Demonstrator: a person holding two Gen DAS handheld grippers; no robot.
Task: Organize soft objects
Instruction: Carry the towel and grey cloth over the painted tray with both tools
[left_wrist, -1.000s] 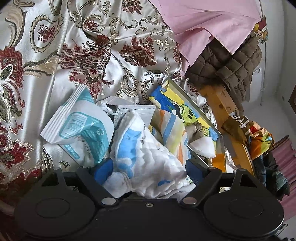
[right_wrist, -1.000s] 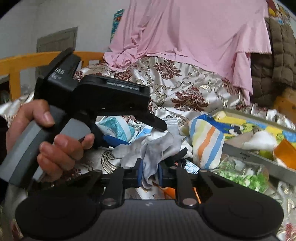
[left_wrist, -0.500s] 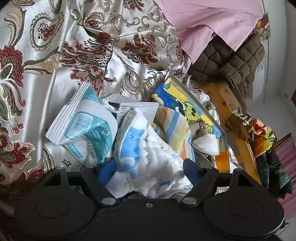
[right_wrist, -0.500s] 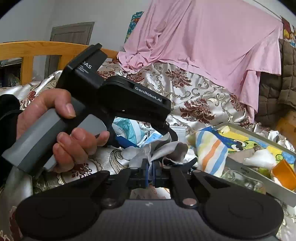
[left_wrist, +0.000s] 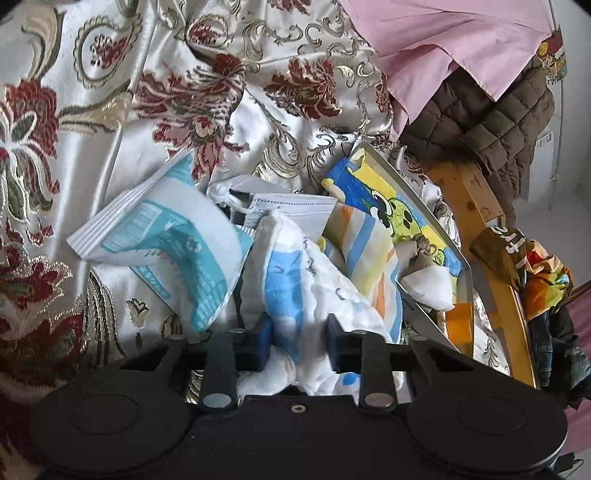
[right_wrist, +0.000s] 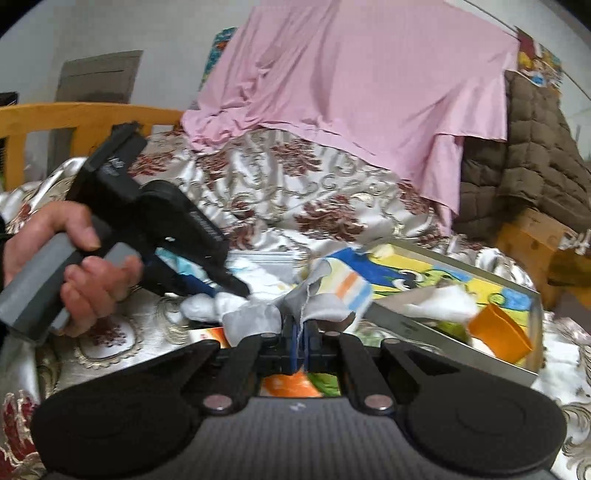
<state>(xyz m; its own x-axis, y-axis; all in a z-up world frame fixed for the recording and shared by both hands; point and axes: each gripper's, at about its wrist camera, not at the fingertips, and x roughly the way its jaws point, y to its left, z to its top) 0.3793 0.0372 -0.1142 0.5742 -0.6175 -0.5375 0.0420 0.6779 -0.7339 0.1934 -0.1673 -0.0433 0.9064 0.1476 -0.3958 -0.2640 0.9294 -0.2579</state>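
Observation:
A white and blue quilted cloth (left_wrist: 295, 295) lies on the patterned bedspread (left_wrist: 110, 110). My left gripper (left_wrist: 299, 341) is closed on its near end, blue pads pressing both sides. A striped cloth (left_wrist: 369, 251) lies beside it, against a cartoon-printed metal tray (left_wrist: 402, 218). In the right wrist view my right gripper (right_wrist: 301, 341) is shut on a thin grey cloth (right_wrist: 255, 317), pinched between the pads. The left gripper body (right_wrist: 166, 229) and the hand holding it show at the left, over the same pile. The striped cloth (right_wrist: 351, 291) hangs at the tray's (right_wrist: 461, 273) near corner.
A sealed teal and white packet (left_wrist: 177, 254) and a face mask (left_wrist: 280, 206) lie left of the pile. The tray holds a white item (right_wrist: 439, 302) and an orange cup (right_wrist: 498, 332). A pink sheet (right_wrist: 351, 92), brown quilted jacket (right_wrist: 535, 155) and wooden bed rail (right_wrist: 74, 114) stand behind.
My left gripper's jaws have narrowed from wide open onto the white and blue cloth. My right gripper has tightened on the grey cloth and shifted right towards the tray.

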